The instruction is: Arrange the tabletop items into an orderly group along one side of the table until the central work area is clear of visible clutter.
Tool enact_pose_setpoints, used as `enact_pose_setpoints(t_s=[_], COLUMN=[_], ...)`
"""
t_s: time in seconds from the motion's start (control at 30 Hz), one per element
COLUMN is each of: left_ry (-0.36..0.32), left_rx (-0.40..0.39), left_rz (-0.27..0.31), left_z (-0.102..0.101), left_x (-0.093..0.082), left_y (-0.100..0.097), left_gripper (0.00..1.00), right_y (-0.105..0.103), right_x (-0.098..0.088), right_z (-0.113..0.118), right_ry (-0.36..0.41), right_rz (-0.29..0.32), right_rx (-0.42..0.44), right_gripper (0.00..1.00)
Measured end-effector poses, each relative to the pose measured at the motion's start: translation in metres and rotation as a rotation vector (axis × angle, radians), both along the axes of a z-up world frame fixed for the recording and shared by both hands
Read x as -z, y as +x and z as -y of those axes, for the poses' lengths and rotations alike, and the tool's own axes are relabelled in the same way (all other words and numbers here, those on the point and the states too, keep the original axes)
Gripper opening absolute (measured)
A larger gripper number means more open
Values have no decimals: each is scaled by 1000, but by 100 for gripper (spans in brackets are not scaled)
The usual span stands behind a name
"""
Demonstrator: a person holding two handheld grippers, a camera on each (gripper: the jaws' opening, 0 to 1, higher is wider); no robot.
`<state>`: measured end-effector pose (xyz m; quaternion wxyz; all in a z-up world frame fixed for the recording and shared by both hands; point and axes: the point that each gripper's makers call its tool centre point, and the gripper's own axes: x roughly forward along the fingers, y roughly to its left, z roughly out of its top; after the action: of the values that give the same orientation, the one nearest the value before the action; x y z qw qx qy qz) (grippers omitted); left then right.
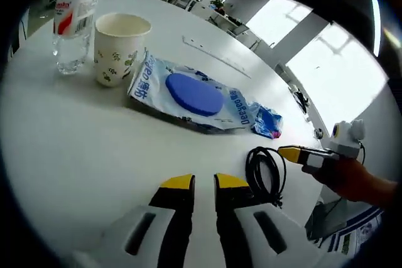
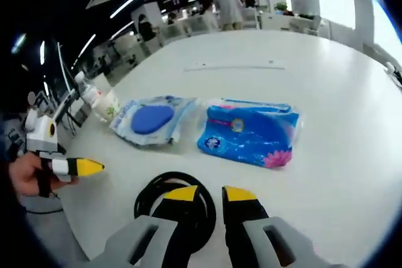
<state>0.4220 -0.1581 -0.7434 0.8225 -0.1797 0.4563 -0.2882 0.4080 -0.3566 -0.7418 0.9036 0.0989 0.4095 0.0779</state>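
In the left gripper view the left gripper (image 1: 204,183) rises from the bottom centre of the frame, its yellow-tipped fingers (image 1: 176,183) close together with only a narrow gap and nothing between them, hovering over bare white worktop (image 1: 75,155). At the lower right of that frame the right gripper (image 1: 295,153) comes in level from the right edge, held in a person's hand (image 1: 352,177), its yellow tip pointing left toward a coiled black cable (image 1: 265,174) that lies just right of the left fingers. In the upper left stand a clear water bottle (image 1: 74,20) and, just beside it, an upright paper cup (image 1: 119,48). A wet-wipes pack (image 1: 188,92) with a blue oval lid lies flat in the upper middle, its long axis running from upper left to lower right, and a blue tissue pack (image 1: 267,122) peeks out at its far right end. A thin white strip (image 1: 217,54) lies farther back. In the right gripper view the right gripper's fingers (image 2: 182,194) stand at the bottom centre, narrowly parted and gripping nothing, directly over the cable coil. The wipes pack sits at centre left and the tissue pack just right of it, its long axis across the frame. The left gripper shows at the left edge, pointing right, in a hand
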Motion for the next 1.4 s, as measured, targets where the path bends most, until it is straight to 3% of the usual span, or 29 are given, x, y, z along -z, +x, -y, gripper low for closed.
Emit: enact_pose_setpoints(t_s=[0.23,0.5,0.83,1.0,1.13,1.4], left_ry=[-21,-78,-95,-95,-70,-69], left_rx=[29,76,100,95,88,80], left_rz=[-22,-48,-58,-66,-91,-96], left_z=[21,59,87,97,97,98], left_x=[1,-5,-2,1,8,9], left_y=[-17,-36,-48,-49,-48,-43], left_gripper=[10,13,12,9,1,0], right_y=[-17,-37,-51,-54,-53,-46], right_x=[0,3,5,7,9,10], right_z=[1,-4,-10,-14,-16,-15], right_ry=[15,31,81,102,113,131], right_rz=[2,-9,-14,-16,-19,-13], right_rx=[13,24,56,78,80,73], right_gripper=[13,12,9,5,3,3])
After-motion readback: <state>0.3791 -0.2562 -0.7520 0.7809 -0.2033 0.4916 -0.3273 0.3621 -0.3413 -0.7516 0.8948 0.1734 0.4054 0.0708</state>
